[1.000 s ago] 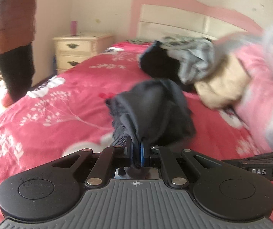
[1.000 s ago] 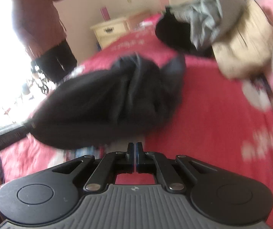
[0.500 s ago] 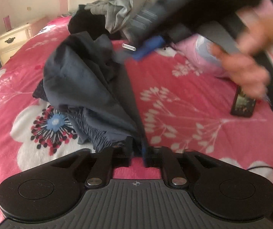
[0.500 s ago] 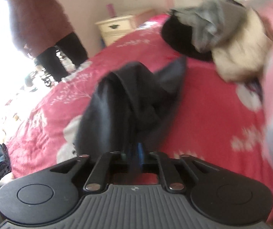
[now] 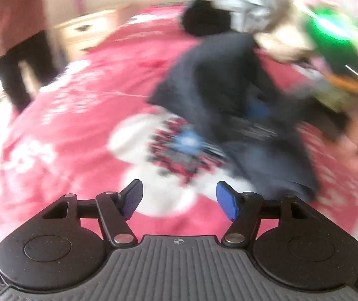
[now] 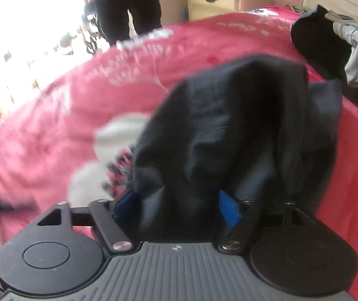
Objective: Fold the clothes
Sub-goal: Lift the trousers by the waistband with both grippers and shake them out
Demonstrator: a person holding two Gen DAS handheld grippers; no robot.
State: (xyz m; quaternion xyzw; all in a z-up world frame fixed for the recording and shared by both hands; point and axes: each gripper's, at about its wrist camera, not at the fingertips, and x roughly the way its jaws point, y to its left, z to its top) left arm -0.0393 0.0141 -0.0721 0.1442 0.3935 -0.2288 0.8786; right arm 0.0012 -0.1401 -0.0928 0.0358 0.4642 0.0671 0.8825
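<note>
Left wrist view, blurred: the left gripper (image 5: pixel 179 199) has just been opening and holds nothing. The dark garment (image 5: pixel 231 92) lies right of centre on the red bedspread (image 5: pixel 61 115).

In the right wrist view the cloth drapes between the right gripper (image 6: pixel 176 207) pads, apparently loosely pinched. It is soft and limp: take hold at a hem.

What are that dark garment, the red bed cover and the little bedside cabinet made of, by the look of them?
Dark garment: soft, matte woven or knit cloth, probably cotton-like; it slumps in limp folds. Red bed cover: printed fabric with white flowers, seemingly padded, though blur hides any stitching. Bedside cabinet: likely cream-painted wood, smooth, with dark metal-looking drawer pulls.
</note>
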